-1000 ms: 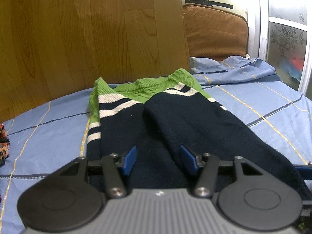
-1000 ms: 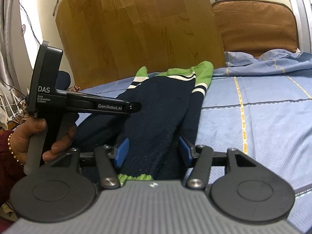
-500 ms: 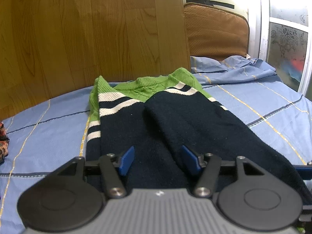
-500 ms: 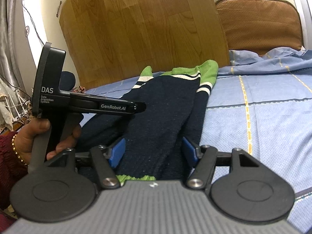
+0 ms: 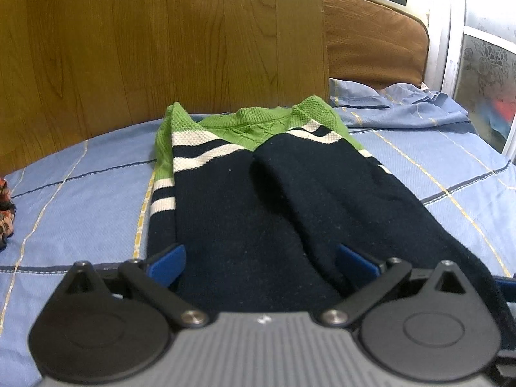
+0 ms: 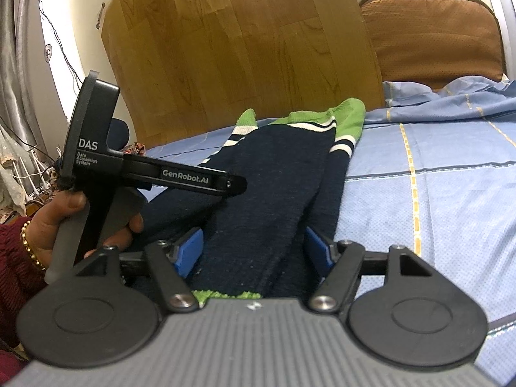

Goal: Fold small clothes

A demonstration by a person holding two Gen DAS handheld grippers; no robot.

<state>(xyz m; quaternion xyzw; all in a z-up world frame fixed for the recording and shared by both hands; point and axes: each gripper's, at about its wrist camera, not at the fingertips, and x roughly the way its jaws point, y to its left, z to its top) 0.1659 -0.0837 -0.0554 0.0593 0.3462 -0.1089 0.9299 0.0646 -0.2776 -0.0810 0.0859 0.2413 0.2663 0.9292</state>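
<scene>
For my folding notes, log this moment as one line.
left gripper: just opened wide, over sweater | right gripper: opening, straddles sleeve | sweater flat on bedsheet

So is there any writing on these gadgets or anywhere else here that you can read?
"DAS": on the upright back of the left gripper, seen from the right wrist.
"Data Acquisition System": small print just below it.
"GenRobot.AI": along that gripper's side bar.
The sweater and bedsheet carry no readable text.

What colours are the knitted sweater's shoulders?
Green above white and navy stripes on the knitted sweater; clearest in the left wrist view.
</scene>
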